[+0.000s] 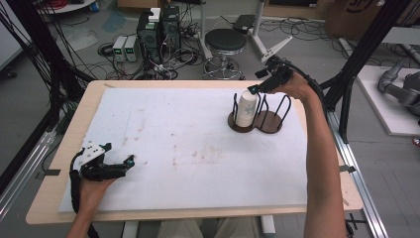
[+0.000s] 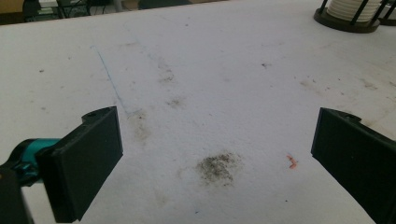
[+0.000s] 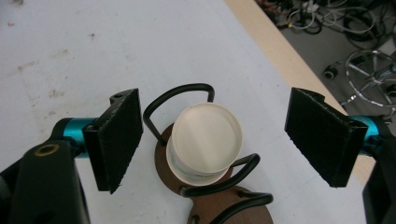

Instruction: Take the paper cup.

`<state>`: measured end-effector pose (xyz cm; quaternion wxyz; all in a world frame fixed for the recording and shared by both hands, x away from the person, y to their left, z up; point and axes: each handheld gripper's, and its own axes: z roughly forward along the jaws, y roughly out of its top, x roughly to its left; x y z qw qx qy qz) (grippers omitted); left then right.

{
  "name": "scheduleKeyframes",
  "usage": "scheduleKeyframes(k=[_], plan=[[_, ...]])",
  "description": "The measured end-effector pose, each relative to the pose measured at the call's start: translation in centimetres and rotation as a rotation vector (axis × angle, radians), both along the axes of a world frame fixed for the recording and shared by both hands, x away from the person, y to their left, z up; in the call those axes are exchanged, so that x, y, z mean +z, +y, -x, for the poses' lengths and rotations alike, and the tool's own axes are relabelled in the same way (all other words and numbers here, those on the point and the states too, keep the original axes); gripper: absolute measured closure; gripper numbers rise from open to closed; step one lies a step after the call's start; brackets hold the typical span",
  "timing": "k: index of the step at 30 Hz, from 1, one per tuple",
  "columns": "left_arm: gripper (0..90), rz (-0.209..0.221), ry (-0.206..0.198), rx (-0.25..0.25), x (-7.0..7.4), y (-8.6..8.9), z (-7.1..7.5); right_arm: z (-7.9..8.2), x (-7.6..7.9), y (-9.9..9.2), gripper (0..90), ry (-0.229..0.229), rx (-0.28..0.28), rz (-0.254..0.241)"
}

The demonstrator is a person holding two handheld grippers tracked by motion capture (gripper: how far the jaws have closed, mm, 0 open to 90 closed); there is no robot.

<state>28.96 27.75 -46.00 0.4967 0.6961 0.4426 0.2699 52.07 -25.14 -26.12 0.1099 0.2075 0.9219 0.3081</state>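
Over white padding, both grippers gape empty, right gripper (image 3: 212, 140) above cup (image 3: 205, 142).

1. a light wooden table (image 1: 69, 148) carries everything; its bare edge shows around the covering.
2. a white foam mat (image 1: 198, 148) lies flat over most of the top, marked with brownish stains near its middle and a dark smudge (image 2: 218, 167) with a small orange fleck (image 2: 292, 161) beside it.
3. a dark brown double cup holder (image 1: 270, 121) with black wire loops stands on the mat's far right part.
4. an upturned white paper cup (image 1: 246, 109) sits in the holder's left ring.
5. the left gripper (image 1: 130, 161) rests low at the mat's near left corner.
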Motion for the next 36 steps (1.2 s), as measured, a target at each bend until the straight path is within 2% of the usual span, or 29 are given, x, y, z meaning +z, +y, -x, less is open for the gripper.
scheduleKeyframes(k=[2,5,11,17,20,28,31,36], plan=[[1.9,-0.003,-0.001,-0.001,0.0,0.0,0.0,-0.2,0.0,0.2,19.7,0.002,0.0,0.017],[2.0,-0.005,-0.002,-0.001,0.0,0.0,0.0,-0.6,-0.4,0.6,19.6,0.033,0.008,0.057],[1.9,-0.007,-0.001,0.002,0.0,-0.1,0.0,-1.1,-1.1,1.0,19.6,0.044,0.02,0.11],[1.9,-0.012,-0.005,0.001,0.0,-0.1,0.0,-1.2,-1.3,1.1,19.6,0.053,0.02,0.116],[1.9,-0.013,-0.003,0.002,0.0,-0.1,0.0,-1.4,-1.7,1.2,19.6,0.05,0.034,0.143],[1.9,-0.021,-0.007,0.004,0.0,-0.2,0.1,-1.6,-2.3,1.5,19.6,0.067,0.041,0.168],[1.9,-0.023,-0.011,0.001,0.0,-0.2,0.1,-1.7,-2.7,1.7,19.7,0.069,0.044,0.193],[1.9,-0.024,-0.01,0.001,0.0,-0.3,0.1,-1.8,-2.9,1.8,19.8,0.082,0.051,0.198]])
